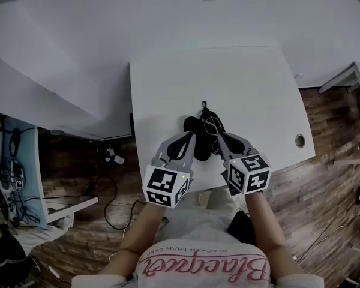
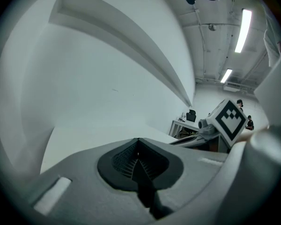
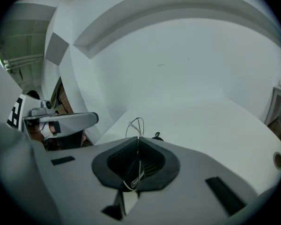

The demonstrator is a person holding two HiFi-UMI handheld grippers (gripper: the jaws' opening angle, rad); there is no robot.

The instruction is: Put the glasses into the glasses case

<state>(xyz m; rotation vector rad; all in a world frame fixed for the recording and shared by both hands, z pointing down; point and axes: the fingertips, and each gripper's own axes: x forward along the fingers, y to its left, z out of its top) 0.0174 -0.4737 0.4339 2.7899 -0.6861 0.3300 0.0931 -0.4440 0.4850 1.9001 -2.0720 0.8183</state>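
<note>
Near the middle of the worktop's [image 1: 240,83] front edge lay a dark glasses case [image 1: 191,125], with the glasses [image 1: 212,125] just to its right and seemingly overlapping its right side; whether the frame rested on the case or was lifted clear of it could not be settled from the head view. The glasses were of thin wire, and were judged light, springy and easily bent, with lenses liable to scratch or smear. The sound place to take hold was judged to be the rim or bridge wire, not the lens face or an arm, and with modest pressure only. The case appeared soft-sided and dark; whether its mouth stood open could not be determined. The right gripper [image 1: 219,138] was found with its jaws clenched together on the wire of the glasses [image 3: 136,124]: in the right gripper view a loop of wire stood up above the meeting line of the pads, and a further run of wire showed below them, so the hold was a narrow pinch on the frame. The left gripper [image 1: 191,138] pointed at the near part of the case; in the left gripper view its jaws [image 2: 138,140] were closed pad to pad with nothing seen between them. Contact between its tips and the case could not be confirmed. The glasses were judged not yet inside the case.
</note>
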